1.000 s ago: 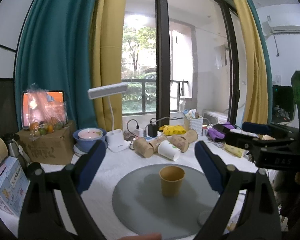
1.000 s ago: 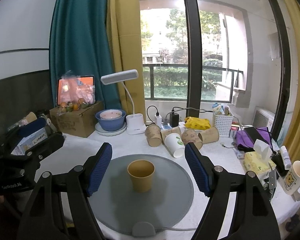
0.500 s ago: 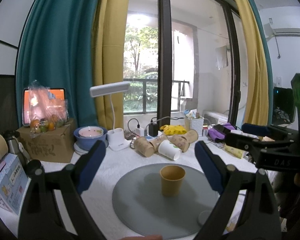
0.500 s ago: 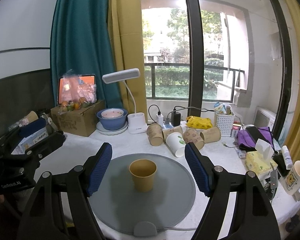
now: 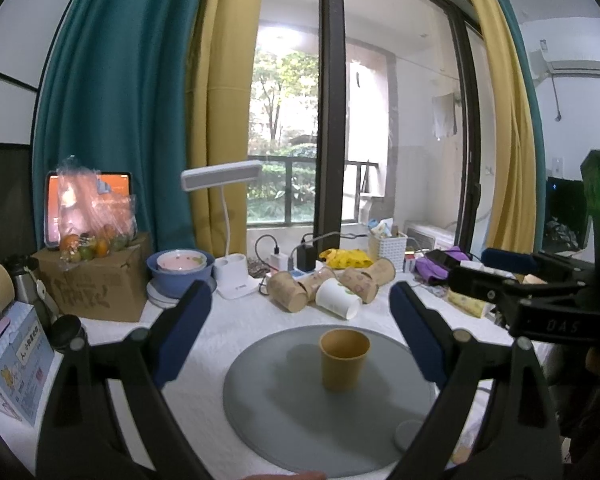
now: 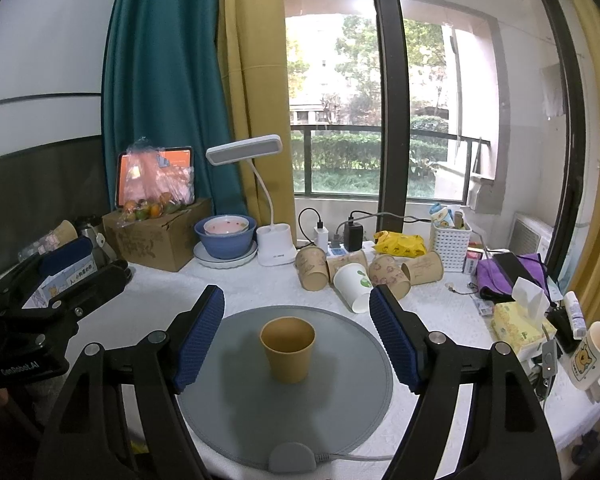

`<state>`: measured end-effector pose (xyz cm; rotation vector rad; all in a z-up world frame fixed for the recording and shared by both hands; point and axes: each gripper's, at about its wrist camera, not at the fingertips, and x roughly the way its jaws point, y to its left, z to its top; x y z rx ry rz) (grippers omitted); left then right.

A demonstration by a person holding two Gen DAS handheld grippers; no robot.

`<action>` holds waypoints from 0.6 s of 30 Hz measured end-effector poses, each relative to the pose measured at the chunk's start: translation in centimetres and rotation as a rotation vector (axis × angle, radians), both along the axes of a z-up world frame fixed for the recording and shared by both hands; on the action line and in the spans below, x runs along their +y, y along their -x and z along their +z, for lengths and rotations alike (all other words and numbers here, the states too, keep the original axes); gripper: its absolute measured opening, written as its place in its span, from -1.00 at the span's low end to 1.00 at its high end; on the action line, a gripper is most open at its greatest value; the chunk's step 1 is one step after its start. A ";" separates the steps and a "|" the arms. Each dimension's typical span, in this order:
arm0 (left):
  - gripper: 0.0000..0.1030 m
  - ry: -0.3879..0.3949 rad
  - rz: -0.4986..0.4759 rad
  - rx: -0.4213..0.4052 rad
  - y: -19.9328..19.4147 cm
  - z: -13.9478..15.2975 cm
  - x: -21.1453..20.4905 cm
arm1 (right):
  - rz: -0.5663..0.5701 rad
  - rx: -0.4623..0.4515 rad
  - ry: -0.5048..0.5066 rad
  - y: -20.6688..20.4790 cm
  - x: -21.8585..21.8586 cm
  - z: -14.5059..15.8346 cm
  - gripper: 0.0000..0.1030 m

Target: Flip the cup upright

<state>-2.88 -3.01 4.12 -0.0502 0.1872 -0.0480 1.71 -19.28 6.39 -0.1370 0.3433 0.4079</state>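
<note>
The orange cup (image 6: 287, 349) is standing upright on the gray mat (image 6: 340, 392) on the counter (image 6: 260, 284). Both the left gripper (image 5: 300, 334) and right gripper (image 6: 296, 338) are holding their jaws wide apart, gripping nothing. Their arms are hiding the mat's near edges.

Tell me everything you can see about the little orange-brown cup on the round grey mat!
The cup is plain orange-brown, looks like paper or plastic, with no handle or print. It tapers toward its base, stands upright, mouth open upward, and nothing shows inside. It sits near the middle of the round grey mat, touching only that. Both open grippers frame it from a distance without touching.
</note>
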 end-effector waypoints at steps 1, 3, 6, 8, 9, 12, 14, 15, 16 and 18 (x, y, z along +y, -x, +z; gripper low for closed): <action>0.78 0.000 -0.001 0.000 0.0 0.0 0.0 | 0.000 0.000 -0.001 -0.1 -0.1 0.1 0.52; 0.78 0.000 0.001 0.000 0.0 0.0 0.0 | 0.001 0.001 0.000 0.0 0.0 0.0 0.52; 0.78 0.002 0.001 0.000 0.1 0.0 0.0 | 0.006 0.002 0.003 0.1 0.2 -0.1 0.52; 0.78 0.002 0.001 0.001 0.0 0.0 0.1 | 0.007 0.002 0.003 0.1 0.2 -0.2 0.52; 0.78 0.002 0.000 0.000 0.0 0.0 0.1 | 0.007 0.003 0.004 0.1 0.3 -0.3 0.52; 0.78 0.004 0.002 0.001 0.0 0.0 0.2 | 0.008 0.001 0.004 0.2 0.3 -0.3 0.52; 0.78 0.005 0.002 0.000 0.0 0.0 0.2 | 0.007 0.002 0.004 0.1 0.3 -0.2 0.52; 0.78 0.006 0.004 0.001 0.1 -0.1 0.2 | 0.007 0.002 0.004 0.2 0.3 -0.2 0.52; 0.78 0.006 0.003 0.001 0.1 -0.1 0.2 | 0.006 0.001 0.004 0.2 0.3 -0.2 0.52; 0.78 0.006 0.004 0.000 0.1 -0.1 0.2 | 0.007 0.000 0.004 0.2 0.4 -0.2 0.52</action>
